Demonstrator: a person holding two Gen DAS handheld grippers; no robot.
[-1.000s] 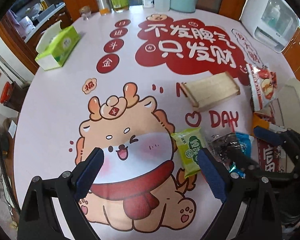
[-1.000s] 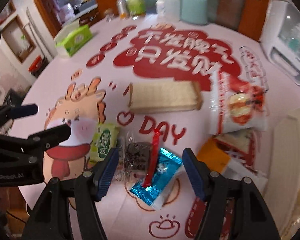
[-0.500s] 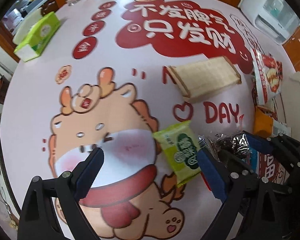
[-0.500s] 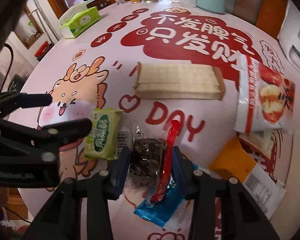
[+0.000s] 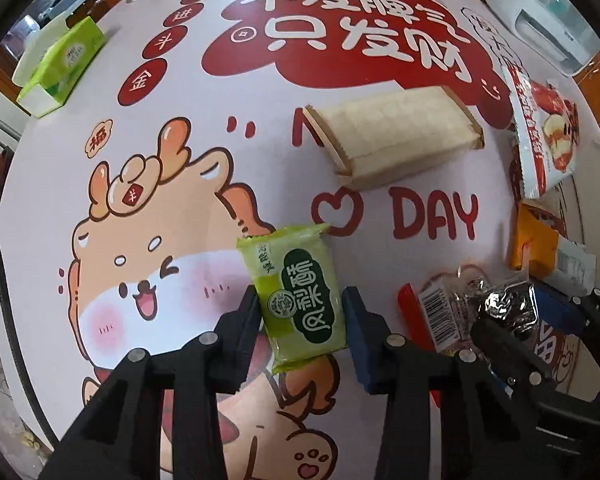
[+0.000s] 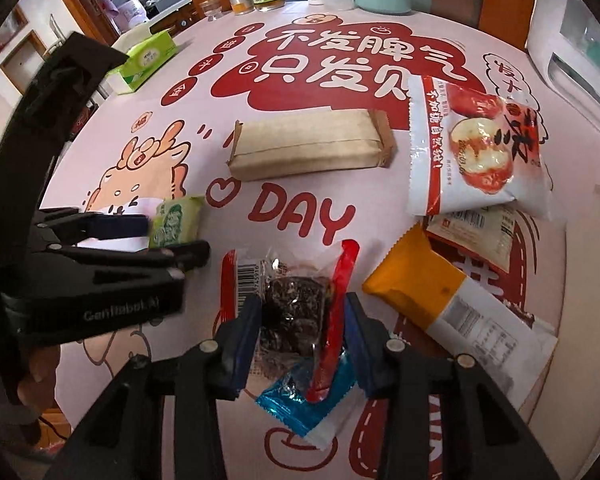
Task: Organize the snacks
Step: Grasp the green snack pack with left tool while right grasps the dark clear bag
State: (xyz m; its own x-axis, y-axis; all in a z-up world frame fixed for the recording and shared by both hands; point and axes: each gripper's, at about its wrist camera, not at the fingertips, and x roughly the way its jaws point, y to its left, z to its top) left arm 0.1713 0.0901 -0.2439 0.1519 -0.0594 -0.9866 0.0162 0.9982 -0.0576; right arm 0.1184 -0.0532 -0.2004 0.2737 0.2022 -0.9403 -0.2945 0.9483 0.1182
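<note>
Snacks: our left gripper [image 5: 302, 312] brackets green pastry pack [image 5: 296, 296], pinch unconfirmed | right gripper [image 6: 300, 320] pinches clear dark-snack bag [image 6: 296, 304] over blue packet [image 6: 300, 404] | risk: slick film slips, blue packet drags along | beyond: tan box [image 6: 308, 144], red-white pouch [image 6: 476, 148] on table.

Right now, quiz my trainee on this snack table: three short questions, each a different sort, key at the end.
1. True or false: the left tool grips the green snack packet.
2. The right tool closes on: A) the brown paper package, B) the clear packet of dark snack, C) the orange packet.
3. Fill in: the red-and-white fruit bag partly covers another ____.

Key: 1 true; 2 B; 3 packet.
</note>
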